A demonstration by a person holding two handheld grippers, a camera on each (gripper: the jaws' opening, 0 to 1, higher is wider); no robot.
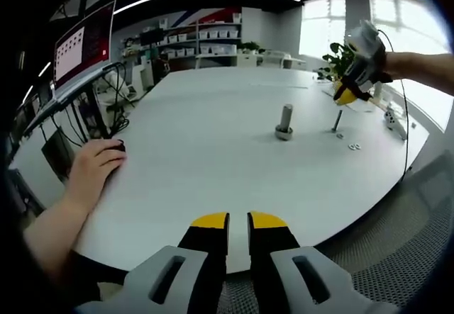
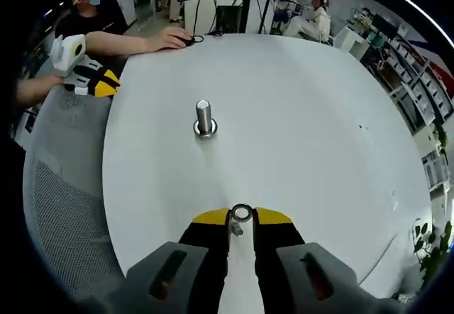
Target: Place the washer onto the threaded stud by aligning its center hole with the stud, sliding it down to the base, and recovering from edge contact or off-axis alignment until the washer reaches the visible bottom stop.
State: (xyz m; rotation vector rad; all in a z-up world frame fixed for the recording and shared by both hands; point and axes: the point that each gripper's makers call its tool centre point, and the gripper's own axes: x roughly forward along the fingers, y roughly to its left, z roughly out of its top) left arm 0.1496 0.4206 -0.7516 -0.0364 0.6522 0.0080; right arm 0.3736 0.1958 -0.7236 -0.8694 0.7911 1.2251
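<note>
In the right gripper view, the right claw (image 2: 242, 223) has its yellow-tipped jaws closed on the washer (image 2: 242, 213), pinched at its lower rim so that the ring stands up past the tips with its center hole left free. Holding it by the edge this way looks deliberate, since an open hole is what must pass over the stud. A small stub of metal hangs between the jaws just under the ring; what it is cannot be made out. Farther along the white worktop (image 2: 312, 137) stands the threaded stud (image 2: 204, 118), upright on its wider base, well apart from the washer and a little left of the claw's line, so the alignment step is not yet begun.

In the left gripper view, the left claw (image 1: 238, 221) sits at the near edge of the worktop with its jaws almost together and nothing between them; it appears parked out of the way, as the task needs one holder. A person's bare hand (image 1: 92, 169) rests on a mouse at the left edge. Beyond, near the stud, a thinner bolt (image 1: 337, 120) stands, with a few spare washers (image 1: 352, 144) lying beside it
</note>
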